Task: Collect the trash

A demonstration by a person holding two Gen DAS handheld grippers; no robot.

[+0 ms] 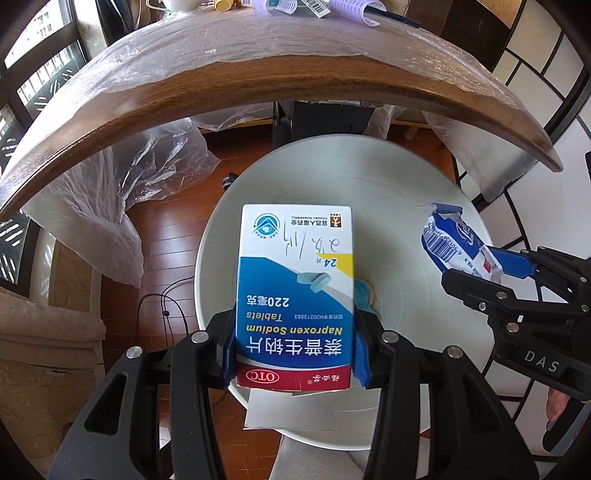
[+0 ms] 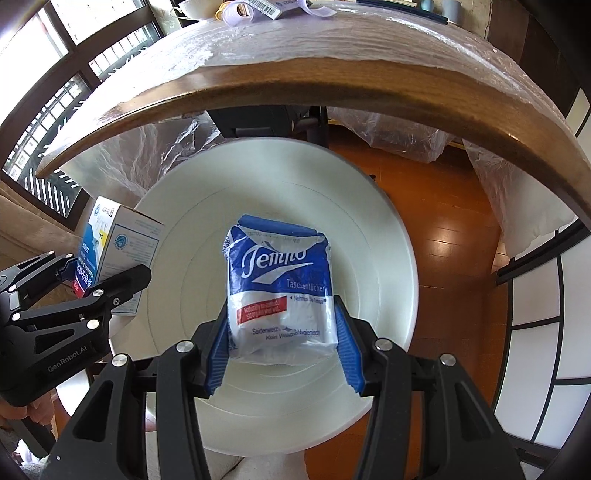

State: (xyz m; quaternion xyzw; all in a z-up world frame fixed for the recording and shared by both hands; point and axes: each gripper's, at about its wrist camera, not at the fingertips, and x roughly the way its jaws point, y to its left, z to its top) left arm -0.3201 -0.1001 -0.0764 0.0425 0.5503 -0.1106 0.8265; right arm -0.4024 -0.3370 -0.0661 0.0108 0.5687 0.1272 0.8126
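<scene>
The place was a home, most likely a living or dining room. Reddish wooden floorboards ran under a wooden counter whose top was wrapped in clear plastic film, and more loose plastic sheeting hung over the furniture beneath it. Household clutter sat along the counter's far edge: a white cup and purple hair rollers. Dark-framed windows with lattice grilles let in daylight on one side, and a panelled screen of white panes in black frames stood on the other. A round white bin sat on the floor.
</scene>
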